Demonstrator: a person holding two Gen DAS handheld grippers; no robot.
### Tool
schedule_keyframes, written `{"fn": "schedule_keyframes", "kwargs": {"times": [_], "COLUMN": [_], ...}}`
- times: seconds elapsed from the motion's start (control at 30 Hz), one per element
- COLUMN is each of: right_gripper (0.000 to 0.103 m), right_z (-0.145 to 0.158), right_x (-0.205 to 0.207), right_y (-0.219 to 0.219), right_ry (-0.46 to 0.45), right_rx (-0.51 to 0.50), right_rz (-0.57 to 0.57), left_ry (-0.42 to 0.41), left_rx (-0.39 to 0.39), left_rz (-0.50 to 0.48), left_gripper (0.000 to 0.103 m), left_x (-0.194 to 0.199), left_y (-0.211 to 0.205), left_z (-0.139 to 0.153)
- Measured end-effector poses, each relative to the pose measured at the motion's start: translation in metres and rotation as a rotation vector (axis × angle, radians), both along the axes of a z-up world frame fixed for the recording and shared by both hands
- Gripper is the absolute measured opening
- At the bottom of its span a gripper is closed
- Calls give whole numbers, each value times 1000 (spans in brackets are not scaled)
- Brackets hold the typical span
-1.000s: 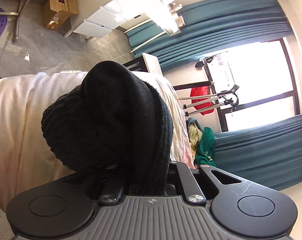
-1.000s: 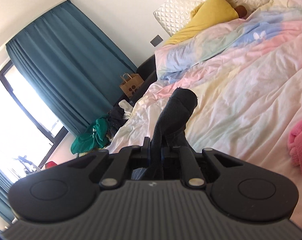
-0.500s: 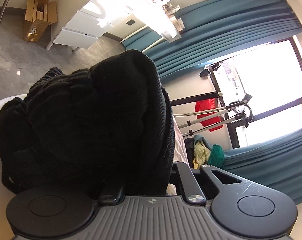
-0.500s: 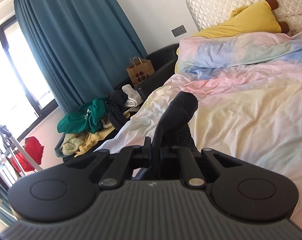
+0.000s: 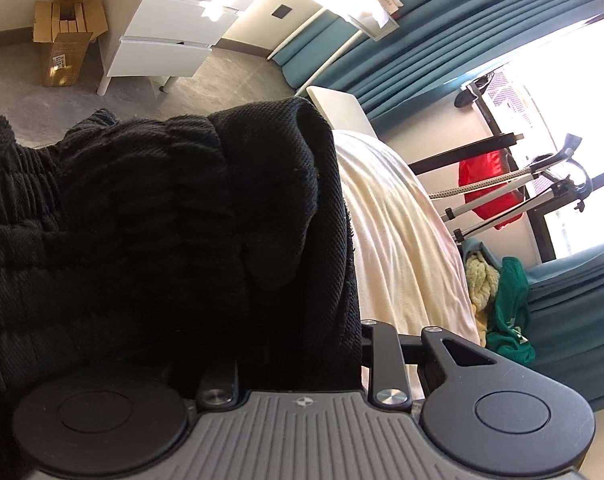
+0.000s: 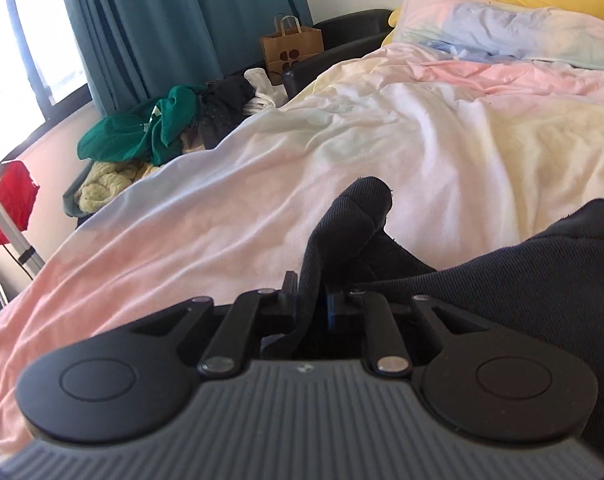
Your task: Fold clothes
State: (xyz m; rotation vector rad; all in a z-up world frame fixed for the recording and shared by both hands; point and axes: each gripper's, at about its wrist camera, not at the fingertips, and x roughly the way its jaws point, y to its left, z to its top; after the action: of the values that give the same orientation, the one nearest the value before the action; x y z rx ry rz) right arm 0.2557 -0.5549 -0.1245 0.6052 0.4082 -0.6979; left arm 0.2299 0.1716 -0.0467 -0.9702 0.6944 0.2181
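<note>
Both grippers hold one black knit garment point(image 5: 173, 240) over the bed's pastel duvet point(image 6: 422, 140). The left gripper point(image 5: 302, 360) is clamped on a thick bunched edge; in its view the fabric mounds up and covers the jaws, so their gap is not visible — the cloth rising from between the linkages suggests a firm pinch. The right gripper point(image 6: 312, 300) is nearly closed on a thin corner that pokes up past the fingertips, and more of the garment point(image 6: 522, 280) drapes to its right, low over the duvet. Two separated grip points likely serve to spread or carry the piece so that it can be laid flat or doubled over; which of these, the views do not settle. A pile of other clothes point(image 6: 149, 132) sits beside the bed near the teal curtain point(image 6: 161, 20) — apart from the held piece.
</note>
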Motion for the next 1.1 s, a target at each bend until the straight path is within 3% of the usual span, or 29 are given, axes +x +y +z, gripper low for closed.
{"fn": "schedule_keyframes", "kwargs": {"times": [0.07,0.13,0.17,0.23,0.43,0.63,0.77,0.87,0.97,1.1], "right_gripper": [31,56,62,77,78,79,79,79,79,79], "right_z": [6,16,20,29,34,24,24,16,13,15], "right_x": [-13,-33,-47,-75,-165,-226,-245,-249,-244,-237], "right_y": [-2,1,4,12,33,35,37,47,56,60], "right_ry": [-51,-116,-145,-196,-235,-228,-284,-275,-285,-311], "right_rx": [58,105,112,122,248,460,520,558,613,615], "right_rz": [8,15,13,9,3,12,80,122,152,194], "left_ry": [-38,-74,-91,-115,-141,-87,-93,-100,-129,-120], "left_rx": [18,35,42,57,43,116,101,90,81,79], "left_rz": [-29,-59,-77,-113,-79,-25,11,35,34,1], "left_gripper": [55,67,75,79,83,85,88,88,89,89], "left_x": [-13,-29,-39,-61,-146,-228,-297,-346,-363,-354], "left_y": [-2,-6,-8,-11,-6,21,58,84,91,78], "left_z": [9,20,25,33,40,42,42,42,44,42]}}
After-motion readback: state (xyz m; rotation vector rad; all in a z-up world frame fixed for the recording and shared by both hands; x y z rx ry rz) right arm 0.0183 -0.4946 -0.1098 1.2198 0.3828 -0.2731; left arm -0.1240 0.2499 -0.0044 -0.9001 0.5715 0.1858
